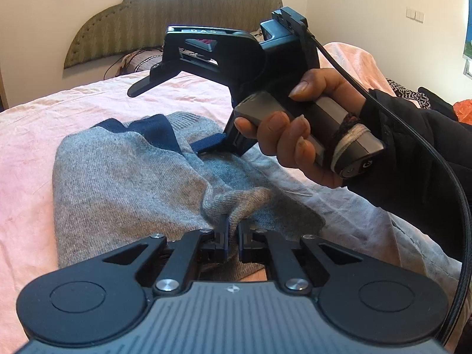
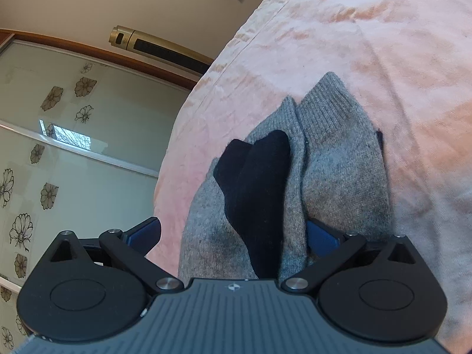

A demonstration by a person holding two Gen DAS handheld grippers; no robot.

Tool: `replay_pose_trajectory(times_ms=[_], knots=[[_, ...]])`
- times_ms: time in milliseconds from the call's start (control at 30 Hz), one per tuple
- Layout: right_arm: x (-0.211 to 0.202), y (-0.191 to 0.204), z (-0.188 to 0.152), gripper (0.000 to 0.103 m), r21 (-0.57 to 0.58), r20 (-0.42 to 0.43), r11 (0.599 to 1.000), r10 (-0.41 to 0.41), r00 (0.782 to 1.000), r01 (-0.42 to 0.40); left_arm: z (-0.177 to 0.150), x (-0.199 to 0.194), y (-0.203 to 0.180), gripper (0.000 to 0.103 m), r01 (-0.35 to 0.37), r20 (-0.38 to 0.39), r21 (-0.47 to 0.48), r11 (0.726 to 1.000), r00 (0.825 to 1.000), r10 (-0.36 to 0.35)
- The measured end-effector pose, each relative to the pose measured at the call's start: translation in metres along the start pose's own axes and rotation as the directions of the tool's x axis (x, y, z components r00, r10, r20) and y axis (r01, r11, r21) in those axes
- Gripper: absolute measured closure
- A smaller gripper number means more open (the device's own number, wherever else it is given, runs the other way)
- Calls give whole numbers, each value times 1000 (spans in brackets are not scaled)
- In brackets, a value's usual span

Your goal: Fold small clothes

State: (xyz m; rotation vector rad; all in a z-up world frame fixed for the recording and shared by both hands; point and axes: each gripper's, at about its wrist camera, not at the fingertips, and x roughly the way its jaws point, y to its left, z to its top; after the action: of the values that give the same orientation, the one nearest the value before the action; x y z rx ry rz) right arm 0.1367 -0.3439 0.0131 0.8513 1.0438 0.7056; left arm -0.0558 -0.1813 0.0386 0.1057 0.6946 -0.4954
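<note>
A small grey knit sweater (image 1: 124,183) with navy trim (image 1: 156,129) lies partly folded on the pink bed sheet (image 1: 44,124). My left gripper (image 1: 233,230) is shut on a pinched fold of the grey fabric at its near edge. My right gripper (image 1: 174,115), held in a hand, hovers open over the sweater's far right side; one finger (image 1: 209,144) touches the cloth by the navy trim. In the right wrist view the right gripper (image 2: 236,230) is wide open, straddling the grey sweater (image 2: 339,162) and its navy part (image 2: 259,183).
A padded headboard (image 1: 177,8) stands at the bed's far end with pillows (image 1: 138,59) below it. More bedding and clothes (image 1: 413,94) lie at right. A wardrobe with flower-print doors (image 2: 59,147) and a gold tower unit (image 2: 159,47) stand beside the bed.
</note>
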Motion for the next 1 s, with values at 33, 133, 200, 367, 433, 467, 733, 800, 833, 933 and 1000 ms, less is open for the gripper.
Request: replay_pose_trajectory(times_ms=[33, 133, 200, 367, 433, 467, 733, 800, 833, 933, 1000], knots=[[1, 1, 2, 2, -10, 3, 1000, -8, 1000, 8, 0, 0, 0, 97, 1, 0, 1, 1000, 1000, -1], [7, 8, 5, 35, -84, 10, 993, -85, 996, 86, 0, 3, 1, 97, 2, -4, 4, 1000, 1000, -2], [12, 8, 7, 76, -115, 10, 983, -144, 990, 144, 0, 5, 2, 97, 3, -7, 8, 1000, 1000, -3], [-10, 18, -1, 87, -201, 74, 971, -118, 990, 131, 7, -2, -6, 97, 42, 32, 61, 997, 998, -45], [-32, 22, -2, 88, -229, 111, 965, -106, 988, 129, 9, -4, -13, 97, 73, 46, 93, 993, 996, -77], [-42, 20, -3, 88, -235, 126, 962, -113, 986, 140, 9, -2, -16, 97, 88, 39, 97, 991, 995, -93], [-63, -27, -14, 63, -97, 171, 986, -121, 978, 139, -9, 12, -4, 96, 186, -1, 14, 982, 983, -186], [-75, -21, -16, 27, -116, 243, 988, -71, 967, 102, -7, -9, 15, 95, 259, 38, 0, 966, 965, -259], [-80, -18, -14, 17, -123, 265, 987, -68, 962, 104, -6, -18, 28, 93, 277, 60, -16, 961, 959, -275], [-79, -20, -1, 18, -105, 253, 985, -103, 962, 133, -6, -30, 76, 54, 219, 97, -140, 966, 974, -207], [-73, -21, 2, 18, -103, 239, 980, -141, 961, 169, -8, -32, 112, 31, 128, 125, -287, 949, 988, -95]])
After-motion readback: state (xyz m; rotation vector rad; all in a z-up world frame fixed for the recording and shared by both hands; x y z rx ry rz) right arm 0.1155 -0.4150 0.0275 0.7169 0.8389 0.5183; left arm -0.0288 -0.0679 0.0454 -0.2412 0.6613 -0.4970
